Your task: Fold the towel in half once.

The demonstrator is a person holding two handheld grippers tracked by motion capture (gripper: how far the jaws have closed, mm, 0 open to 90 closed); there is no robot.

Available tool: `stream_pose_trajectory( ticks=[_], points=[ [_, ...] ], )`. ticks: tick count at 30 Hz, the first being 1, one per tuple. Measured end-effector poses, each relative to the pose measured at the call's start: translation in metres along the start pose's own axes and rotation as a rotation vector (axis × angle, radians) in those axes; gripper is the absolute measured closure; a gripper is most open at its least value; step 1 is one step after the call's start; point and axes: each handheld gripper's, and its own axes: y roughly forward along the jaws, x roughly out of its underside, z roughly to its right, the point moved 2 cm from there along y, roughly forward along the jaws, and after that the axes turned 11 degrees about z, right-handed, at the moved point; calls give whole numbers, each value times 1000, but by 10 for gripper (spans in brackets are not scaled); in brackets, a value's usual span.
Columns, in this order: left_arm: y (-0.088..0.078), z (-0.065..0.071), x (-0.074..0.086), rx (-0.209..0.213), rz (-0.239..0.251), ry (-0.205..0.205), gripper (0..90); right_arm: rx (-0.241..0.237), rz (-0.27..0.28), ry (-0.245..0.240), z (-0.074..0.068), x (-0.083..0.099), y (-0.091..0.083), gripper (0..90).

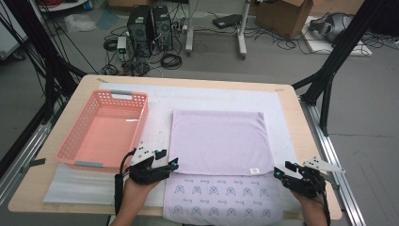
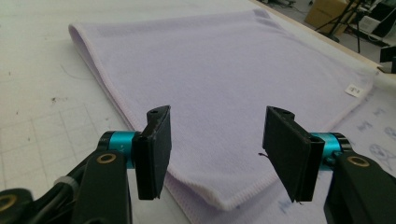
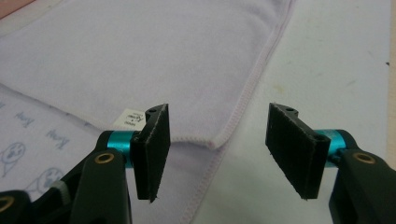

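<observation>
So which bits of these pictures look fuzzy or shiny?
High view: soft all over, with a pale shine inside the pink basket. Left gripper view: towel fairly sharp, far boxes blurred. Right gripper view: towel hem crisp, nearest jaw parts a little soft; light is even, shadows faint.

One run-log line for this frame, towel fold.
towel: half folded, plain layer over printed | left tongs: open at near-left fold corner | right tongs: open at near-right corner | basket: left, empty

L claw [image 1: 175,163] & R claw [image 1: 278,171] both agape, low, pointing inward.
</observation>
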Motion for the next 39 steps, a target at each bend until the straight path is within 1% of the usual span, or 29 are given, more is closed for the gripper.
stream_pose_trajectory(
  ticks=[4,6,7,8,10,12,13,14,17,19,21,24,25,26,27,28,31,32,34,35,36,37,39],
  points=[
    [-5,-1,5,-4,-7,-6,446,3,-3,7,3,3,-8,402],
    [-6,-4,12,-8,-20,-3,454,12,4,31,7,6,-12,410],
    [-5,-6,16,-10,-36,-14,457,18,8,40,10,7,-13,416],
    [-4,-7,18,-13,-48,-15,457,24,12,56,12,8,-15,430],
    [-5,-9,21,-20,-62,-25,460,28,12,57,13,9,-16,455],
    [-5,-9,22,-30,-78,-27,462,25,9,47,12,8,-14,466],
    [-5,-9,22,-36,-84,-26,467,22,10,40,10,7,-13,476],
    [-5,-9,23,-40,-100,-24,475,17,8,42,8,7,-11,487],
    [-2,-8,25,-56,-129,-31,498,1,6,32,0,4,-2,516],
    [0,-7,27,-62,-149,-25,519,4,-14,23,-6,3,6,522],
    [1,-6,29,-71,-171,-18,525,21,-43,9,-9,4,14,530],
    [3,-4,31,-69,-189,1,561,38,-97,-8,-10,10,26,588],
    [3,-3,31,-68,-190,2,582,50,-100,-22,-11,11,28,633],
    [3,-2,31,-67,-194,9,600,53,-106,-31,-10,10,28,672],
    [4,-2,32,-64,-197,21,624,53,-110,-32,-10,9,28,732],
    [4,0,32,-66,-198,29,652,53,-113,-35,-9,9,27,743],
    [4,3,31,-74,-185,62,714,53,-106,-34,-8,10,27,745],
    [4,4,31,-78,-176,66,721,59,-106,-39,-9,9,27,737],
    [3,4,30,-63,-166,66,723,64,-99,-40,-10,9,27,699],
    [3,5,30,-57,-163,69,723,58,-95,-38,-10,9,26,683],
    [3,6,30,-49,-164,75,732,58,-91,-38,-10,8,26,680],
    [4,7,30,-47,-159,73,759,60,-85,-44,-10,7,25,676],
    [4,8,30,-40,-159,86,800,59,-73,-35,-10,6,24,668]
  ],
)
